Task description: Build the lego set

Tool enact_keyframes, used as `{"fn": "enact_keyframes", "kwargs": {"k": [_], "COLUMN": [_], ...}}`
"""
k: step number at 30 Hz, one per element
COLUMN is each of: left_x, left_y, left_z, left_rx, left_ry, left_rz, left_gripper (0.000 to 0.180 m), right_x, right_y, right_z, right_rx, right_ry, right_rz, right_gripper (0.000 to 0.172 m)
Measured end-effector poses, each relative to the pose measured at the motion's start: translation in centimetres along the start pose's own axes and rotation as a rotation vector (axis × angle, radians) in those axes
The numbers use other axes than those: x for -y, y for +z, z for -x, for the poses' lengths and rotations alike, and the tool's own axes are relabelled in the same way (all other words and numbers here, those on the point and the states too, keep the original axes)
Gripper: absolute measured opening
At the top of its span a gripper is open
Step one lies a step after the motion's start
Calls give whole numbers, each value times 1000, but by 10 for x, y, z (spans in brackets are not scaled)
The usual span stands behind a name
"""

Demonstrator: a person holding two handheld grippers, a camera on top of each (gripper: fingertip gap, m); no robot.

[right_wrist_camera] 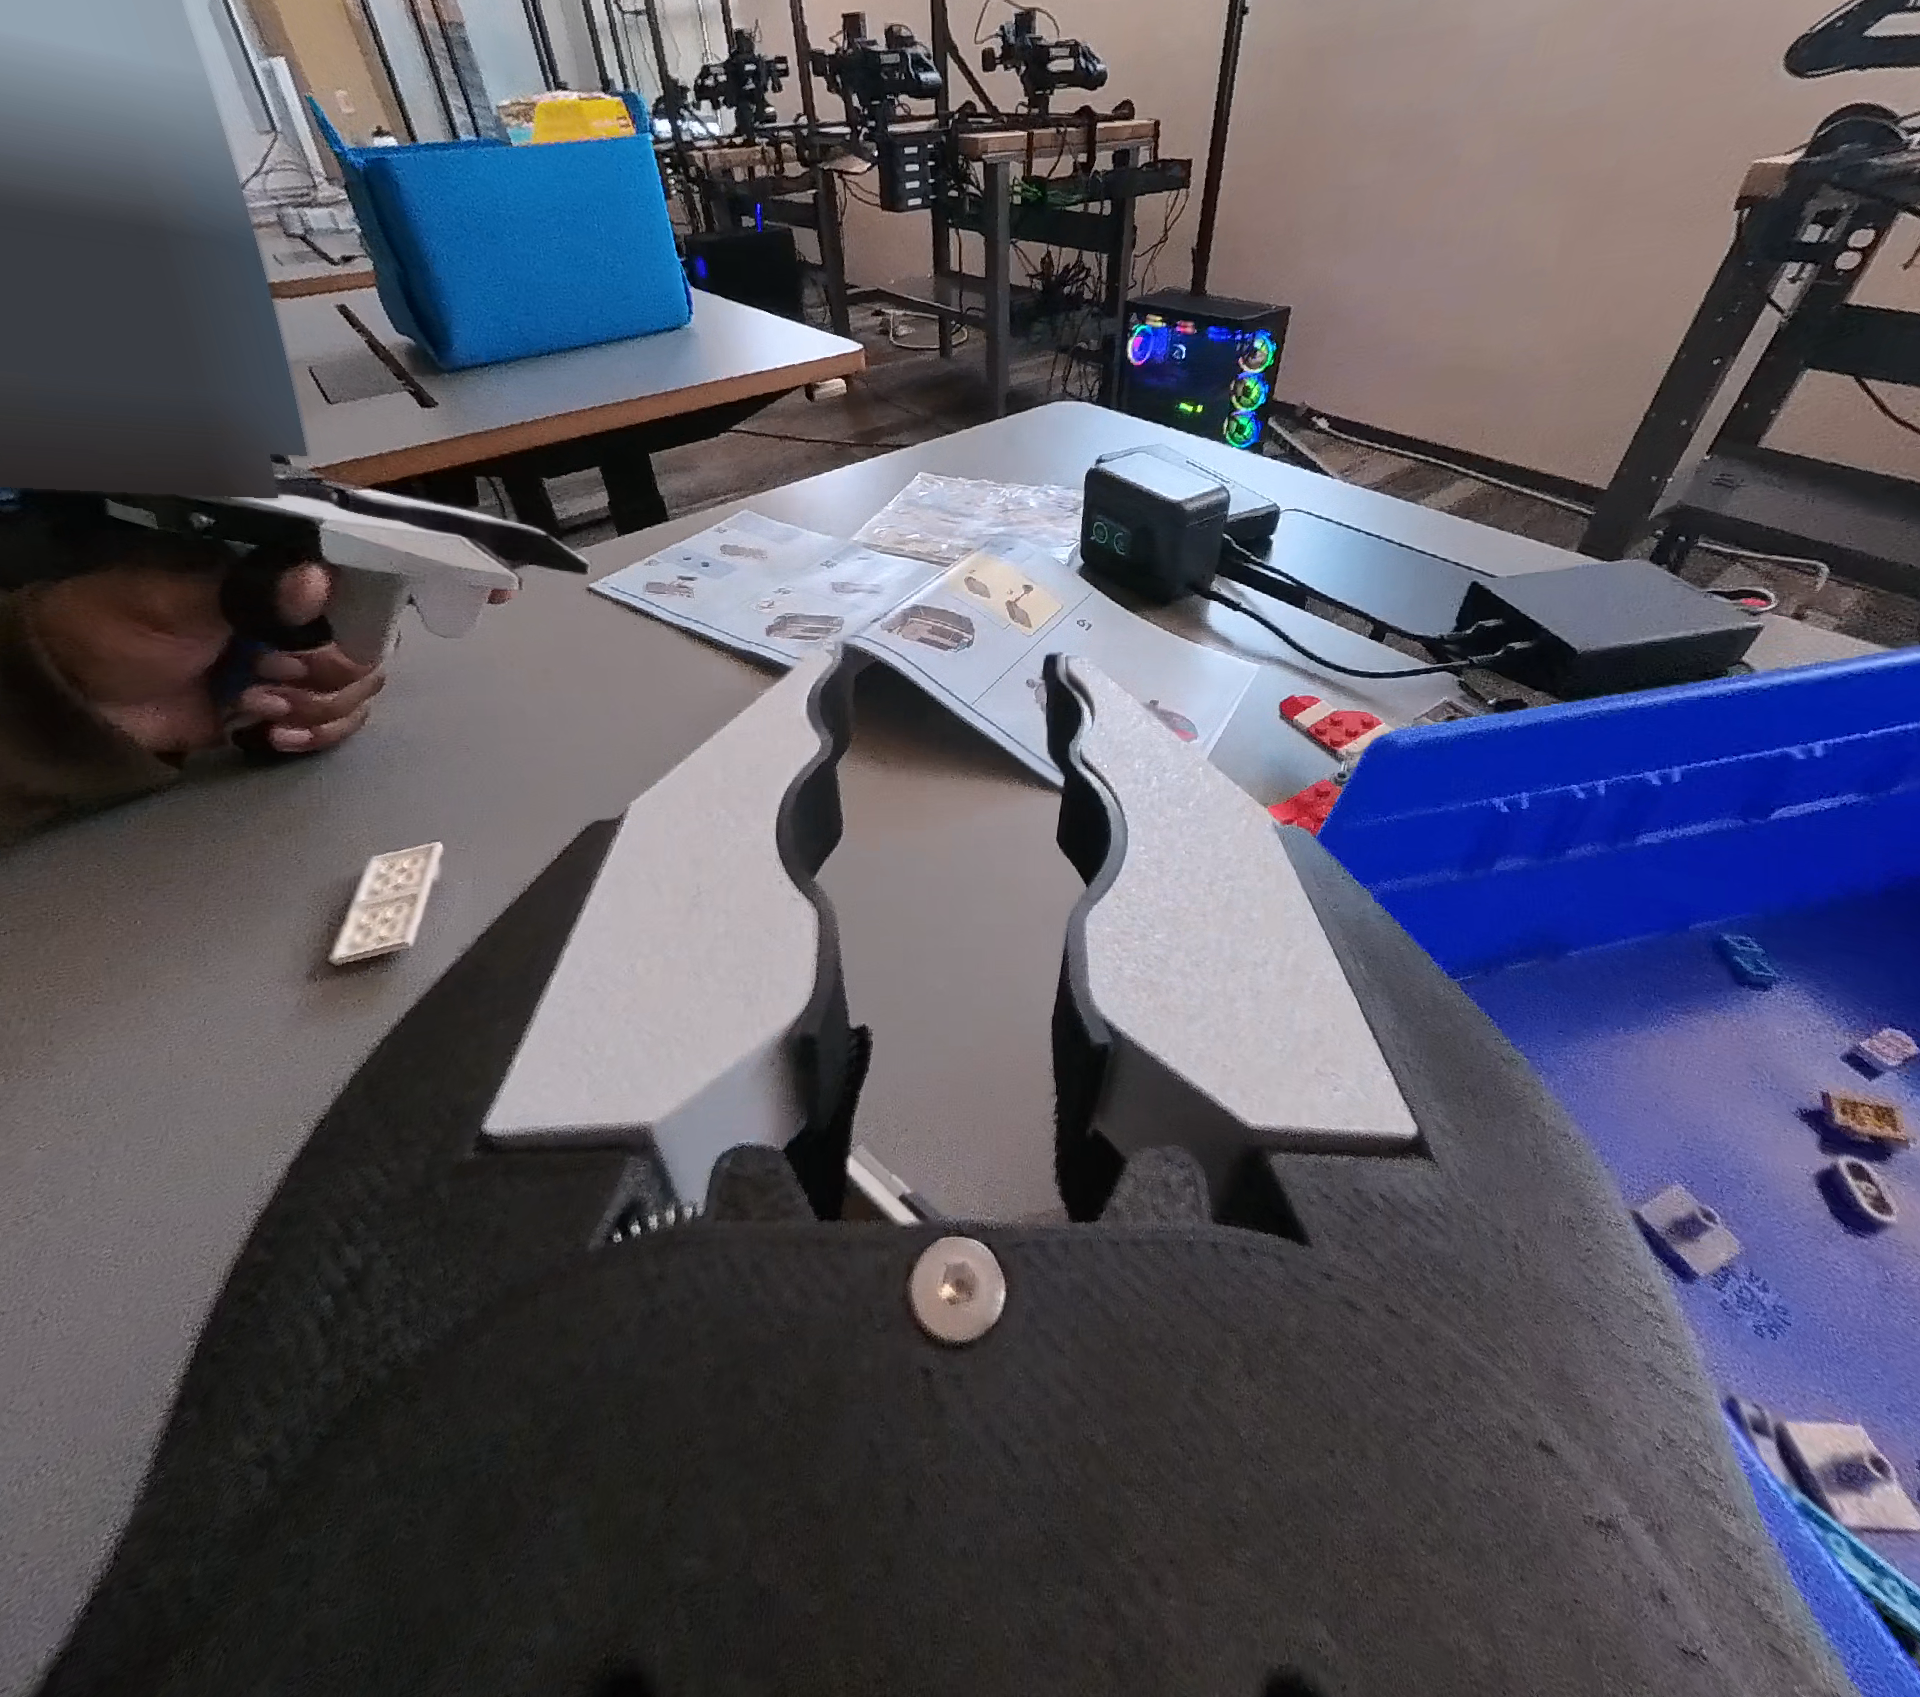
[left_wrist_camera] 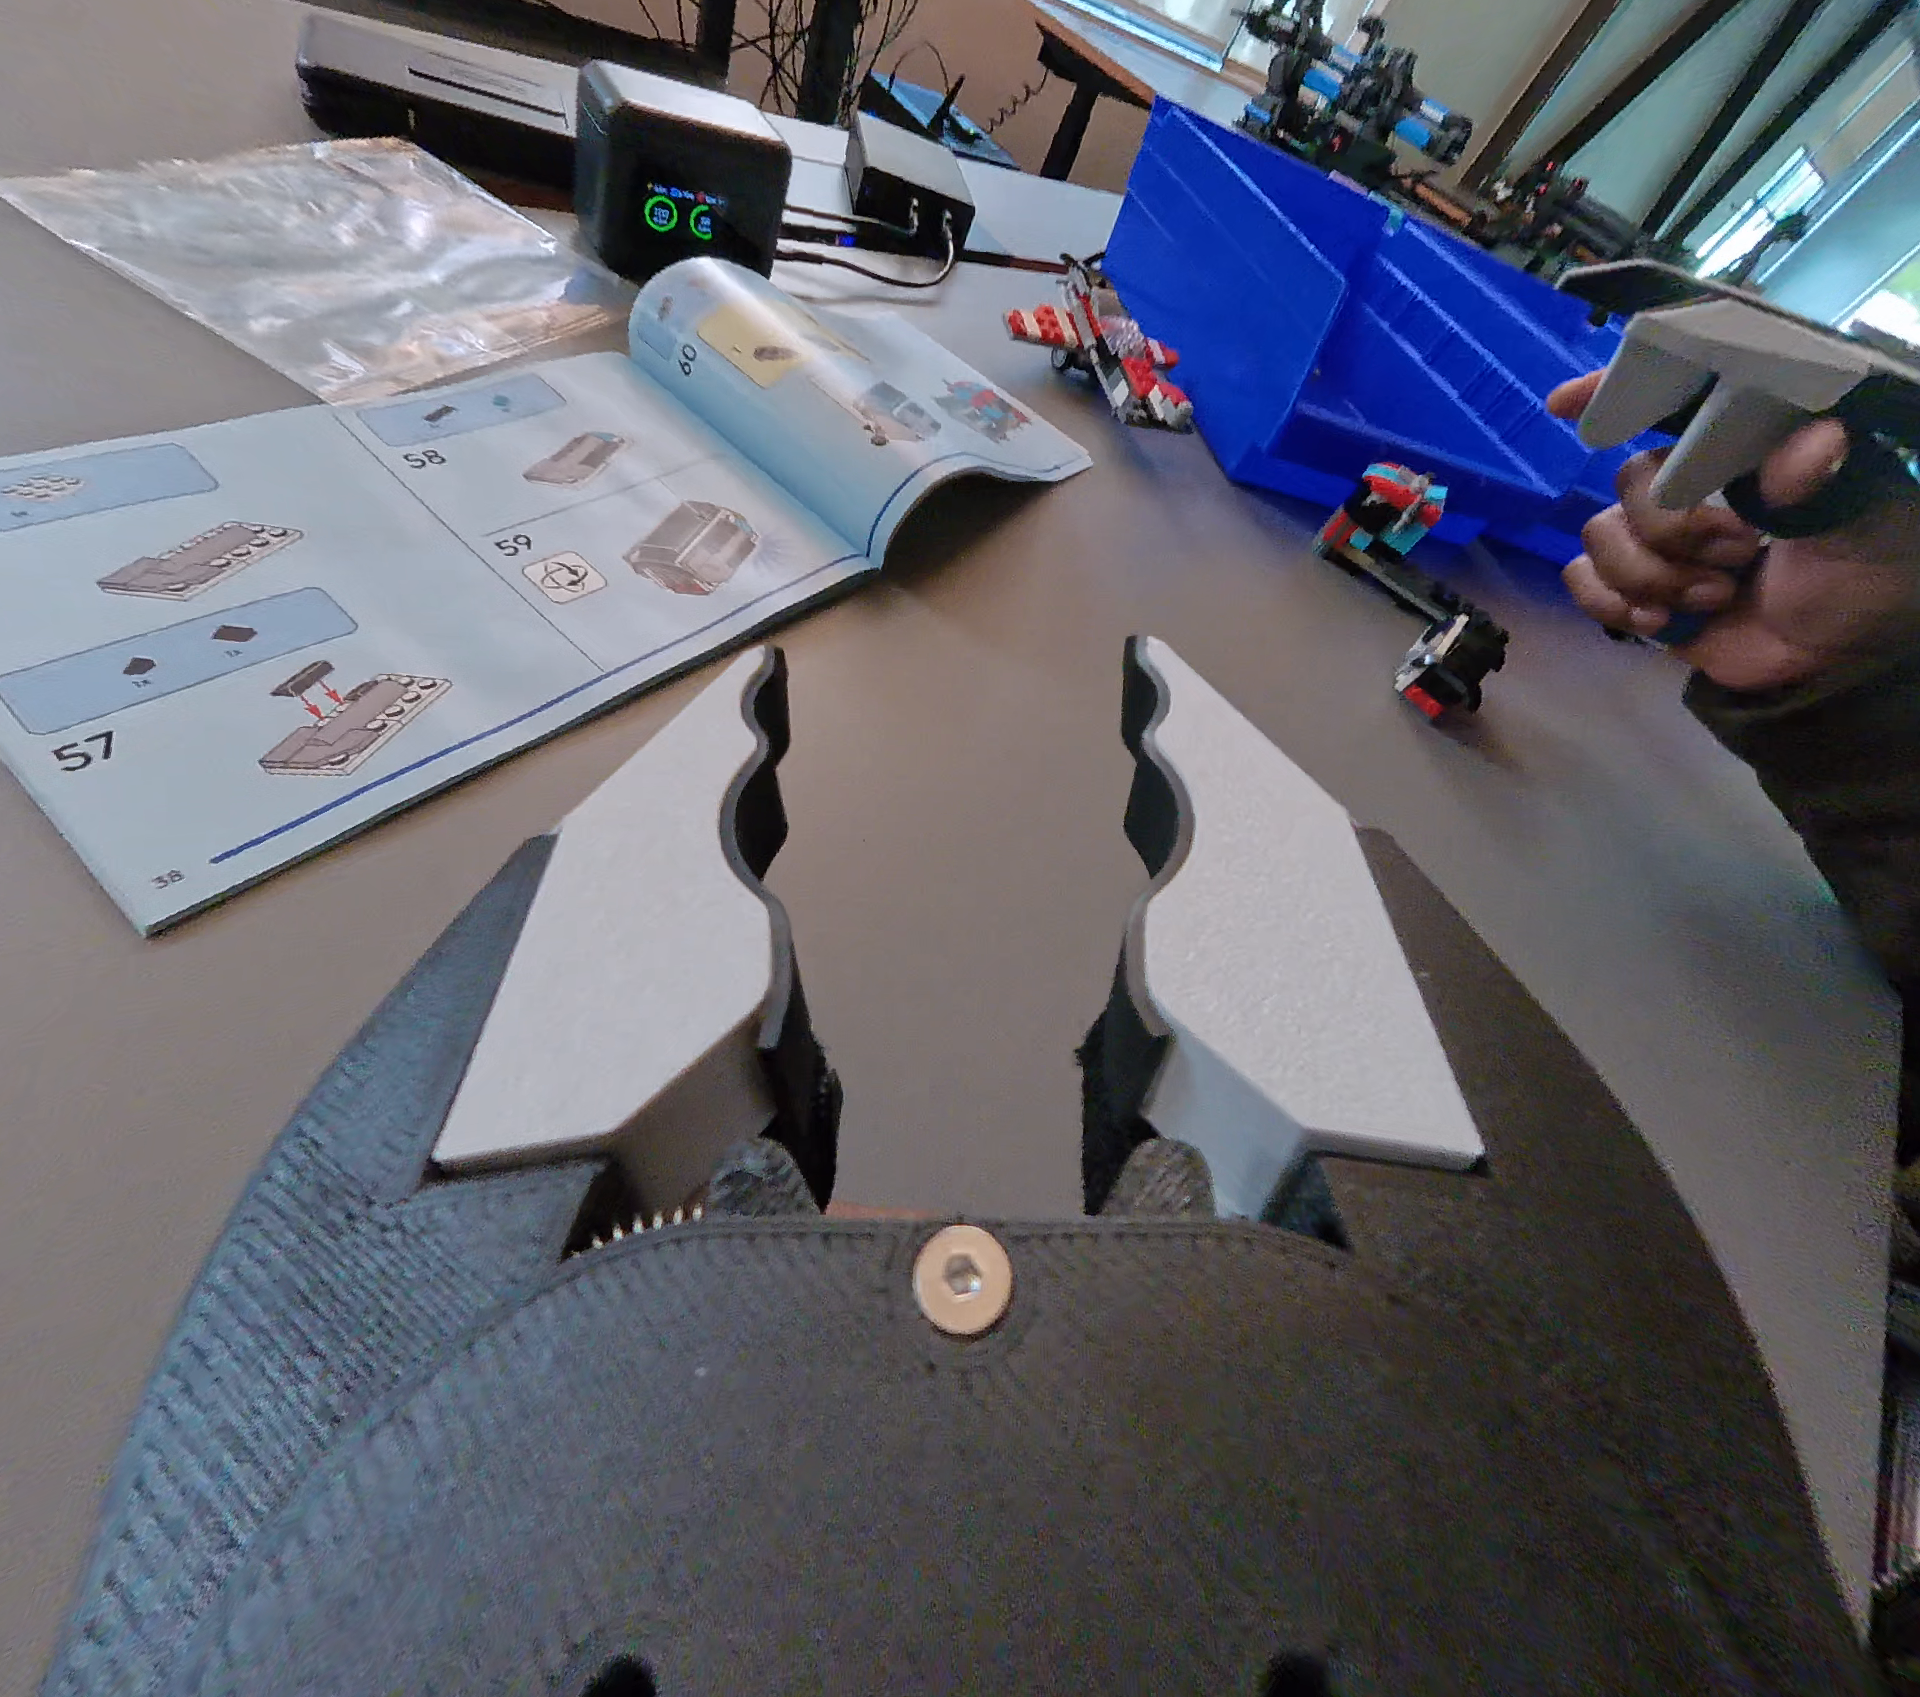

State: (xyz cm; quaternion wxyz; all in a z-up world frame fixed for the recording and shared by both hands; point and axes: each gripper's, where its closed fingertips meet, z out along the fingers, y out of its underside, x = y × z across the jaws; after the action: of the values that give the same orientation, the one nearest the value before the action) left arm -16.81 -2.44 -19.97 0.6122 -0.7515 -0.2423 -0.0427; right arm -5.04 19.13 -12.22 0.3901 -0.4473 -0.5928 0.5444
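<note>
On the grey table [right_wrist_camera: 623,816], the small white stud plate [right_wrist_camera: 387,902] at the right gripper's [right_wrist_camera: 951,681] nine o'clock looks light and rigid, best pinched across its long edges; both the right and the left gripper [left_wrist_camera: 954,660] are spread, empty.

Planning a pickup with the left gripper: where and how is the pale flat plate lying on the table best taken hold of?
Probably grip the pale studded plate across its two long edges, coming straight down from above: it lies flat, alone on the grey table, and its narrow width suits the jaws.
</note>
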Motion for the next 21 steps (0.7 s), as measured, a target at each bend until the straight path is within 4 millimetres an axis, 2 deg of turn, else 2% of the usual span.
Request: {"fn": "enact_keyframes", "kwargs": {"k": [3,7,15,21], "left_x": [-3,-5,-1,-8], "left_y": [2,4,0,5], "left_z": [-1,2,2,0], "left_rx": [6,-4,-10,9], "left_ry": [13,-20,-39,1], "left_rz": [20,36,5,52], "left_gripper": [64,62,56,55], "right_x": [-8,-12,-25,-43], "right_y": [-2,-18,-73,-116], "right_z": [-6,-20,-43,-58], "right_rx": [-25,-56,-89,-72], "right_ry": [11,50,56,63], "right_rz": [10,7,-9,-12], "right_gripper": [39,39,39,38]}}
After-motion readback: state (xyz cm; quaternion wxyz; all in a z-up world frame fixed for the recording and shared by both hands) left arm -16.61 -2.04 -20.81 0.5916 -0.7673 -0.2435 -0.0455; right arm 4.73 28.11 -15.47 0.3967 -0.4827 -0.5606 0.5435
